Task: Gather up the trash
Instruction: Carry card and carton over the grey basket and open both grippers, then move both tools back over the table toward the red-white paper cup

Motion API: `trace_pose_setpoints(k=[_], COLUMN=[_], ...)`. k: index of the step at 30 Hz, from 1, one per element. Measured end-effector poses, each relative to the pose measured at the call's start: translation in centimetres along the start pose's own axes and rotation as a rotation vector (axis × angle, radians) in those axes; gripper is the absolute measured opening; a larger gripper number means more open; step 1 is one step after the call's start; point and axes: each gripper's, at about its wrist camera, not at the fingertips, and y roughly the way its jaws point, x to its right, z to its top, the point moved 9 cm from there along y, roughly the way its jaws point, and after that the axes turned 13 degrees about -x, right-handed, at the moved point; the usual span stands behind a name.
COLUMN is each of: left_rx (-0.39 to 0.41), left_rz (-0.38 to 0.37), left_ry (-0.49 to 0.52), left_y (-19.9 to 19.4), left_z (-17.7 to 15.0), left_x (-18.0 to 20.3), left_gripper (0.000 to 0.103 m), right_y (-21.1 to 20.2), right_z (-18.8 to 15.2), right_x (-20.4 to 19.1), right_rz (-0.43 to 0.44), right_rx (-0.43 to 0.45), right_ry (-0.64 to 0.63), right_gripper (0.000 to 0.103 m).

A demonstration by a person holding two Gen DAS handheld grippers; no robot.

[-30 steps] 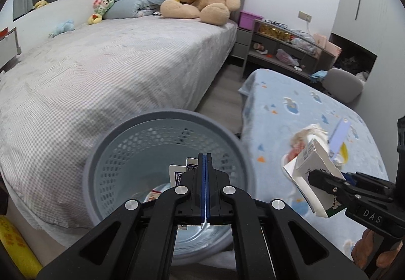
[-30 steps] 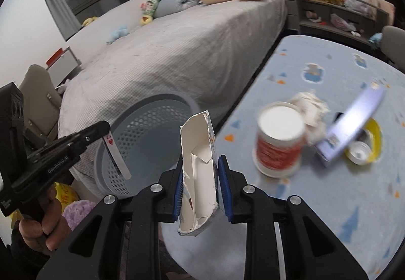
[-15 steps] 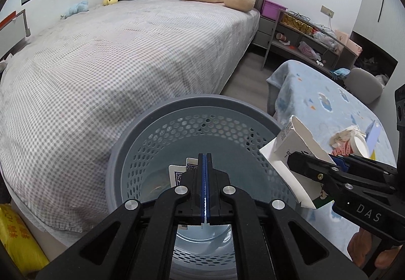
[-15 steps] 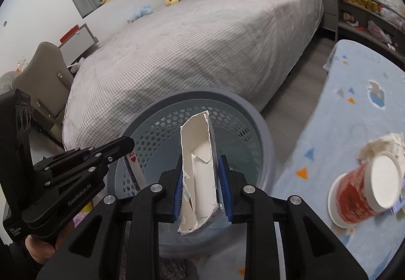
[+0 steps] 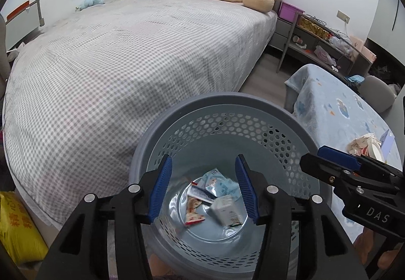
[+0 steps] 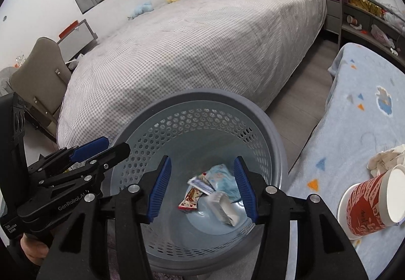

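- Basket (image 5: 162, 133) mouth wide open from above; both grippers over it, left gripper (image 5: 203, 186) and right gripper (image 6: 201, 187) w/ jaws apart, nothing between them.
- Basket floor part covered: carton (image 5: 226, 209), wrappers (image 6: 189, 201).
- Bed (image 5: 126, 57) edge just behind the rim.
- Table (image 6: 367, 115) just beside the rim on the right; red cup (image 6: 372, 204) & crumpled paper (image 6: 387, 155) near its edge.
- Floor strip (image 6: 303, 87) between bed & table is bare.

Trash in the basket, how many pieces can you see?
4 in the basket: white carton right, red snack wrapper left, blue tube middle, light blue packet behind. More may lie beneath.
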Motion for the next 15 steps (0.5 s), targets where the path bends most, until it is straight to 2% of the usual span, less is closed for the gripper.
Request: trace_pose_setpoints(k=[9,15], left_rx=[0.022,0.036], left_rz=[0.037,0.055], left_ry=[-0.017,-0.014], left_y=[-0.7,-1.5], left_z=[-1.0,-1.7], left_x=[-0.3,0.0], left_gripper=[0.062,0.065], right_y=[-0.2,-1.4], right_z=[-1.2,-2.2], right_x=[0.5,1.2], right_rz=[-0.001,-0.003], right_rx=[0.002,0.018], right_ry=[0.014,0.033], right_gripper=[0.063,0.071])
